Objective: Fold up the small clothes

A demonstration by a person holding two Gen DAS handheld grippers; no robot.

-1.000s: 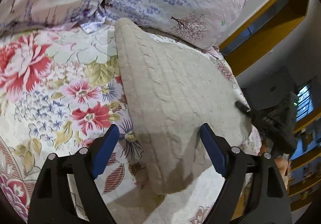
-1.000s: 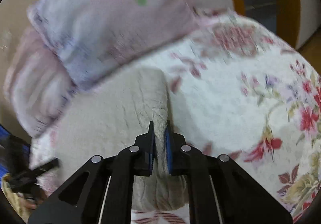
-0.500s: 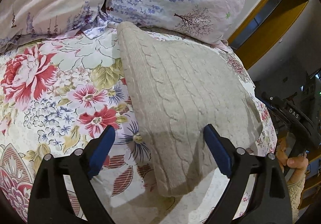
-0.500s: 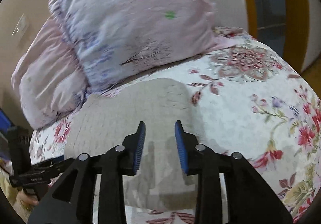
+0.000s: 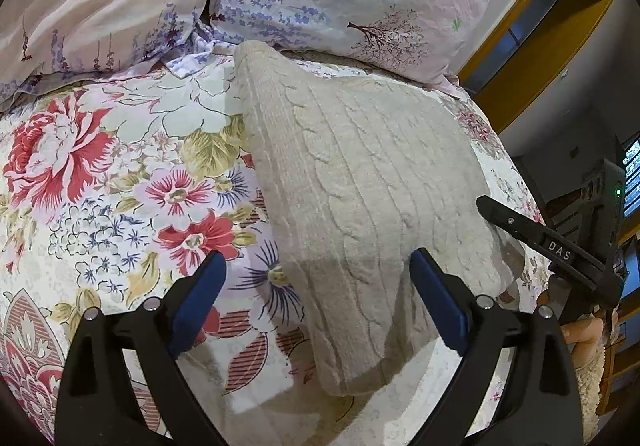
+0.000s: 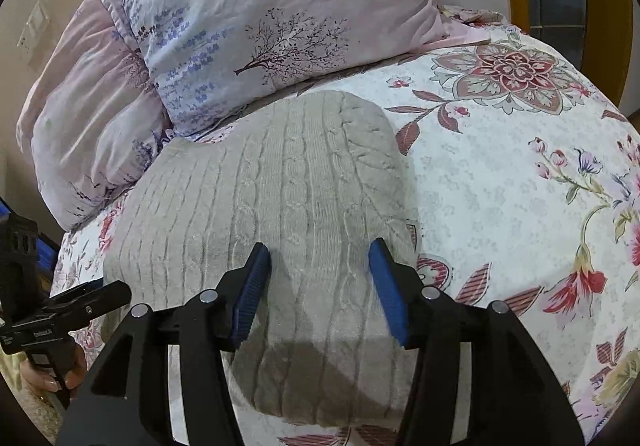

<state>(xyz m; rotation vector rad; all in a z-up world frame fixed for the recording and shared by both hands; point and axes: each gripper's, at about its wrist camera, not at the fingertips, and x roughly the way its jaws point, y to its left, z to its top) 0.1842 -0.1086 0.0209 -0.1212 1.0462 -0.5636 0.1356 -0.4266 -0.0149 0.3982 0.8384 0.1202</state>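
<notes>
The right tongs (image 6: 318, 286), clamped a second ago on a raised fold of the knitted sweater (image 6: 280, 206), are opening — the fold is released and the sweater now lies flat on the bed. The left tongs (image 5: 316, 302) are opening a little wider too — nothing gripped.

Brightness: I see both wrist views evenly and fairly well lit, indoor light.
Shadows: soft dark patches fall on the knitted garment (image 5: 360, 182) and the floral bedspread (image 5: 100, 174) just ahead of the camera.
Sharpness: crisp, knit ribs clear, no motion blur.
Distortion: strong fisheye bulge, black corners.
Glare: nothing washed out.
</notes>
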